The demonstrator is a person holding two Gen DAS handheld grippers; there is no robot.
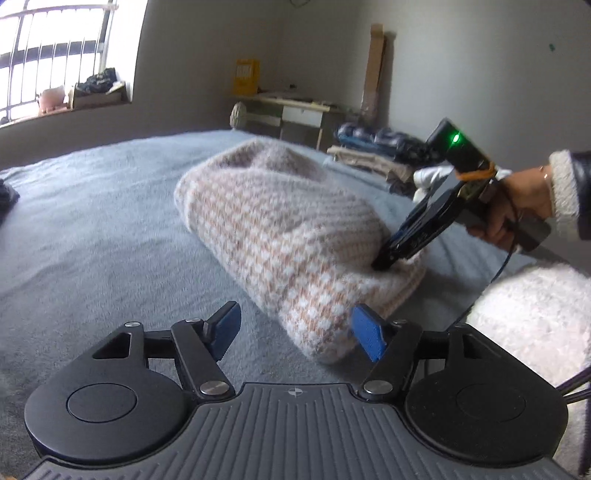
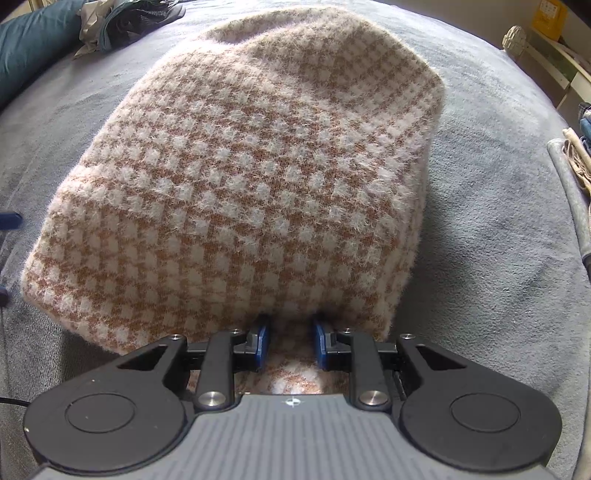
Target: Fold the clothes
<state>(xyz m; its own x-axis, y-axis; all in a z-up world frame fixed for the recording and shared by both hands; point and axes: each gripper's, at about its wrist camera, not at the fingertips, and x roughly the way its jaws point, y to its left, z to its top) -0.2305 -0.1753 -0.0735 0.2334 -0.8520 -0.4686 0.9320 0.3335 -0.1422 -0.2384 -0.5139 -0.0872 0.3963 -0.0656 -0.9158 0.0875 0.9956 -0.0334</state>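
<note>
A fuzzy beige-and-white checked sweater lies folded in a thick bundle on the grey bed cover. It fills the right wrist view. My left gripper is open and empty, just in front of the bundle's near corner. My right gripper is pressed into the sweater's near edge, its blue pads partly closed with the knit bunched between them. In the left wrist view the right gripper digs into the sweater's right side, held by a hand.
A white fluffy garment lies at the right on the bed. Stacked folded clothes sit at the far right edge. A desk and window stand behind. Dark clothes and a teal pillow lie at the far left.
</note>
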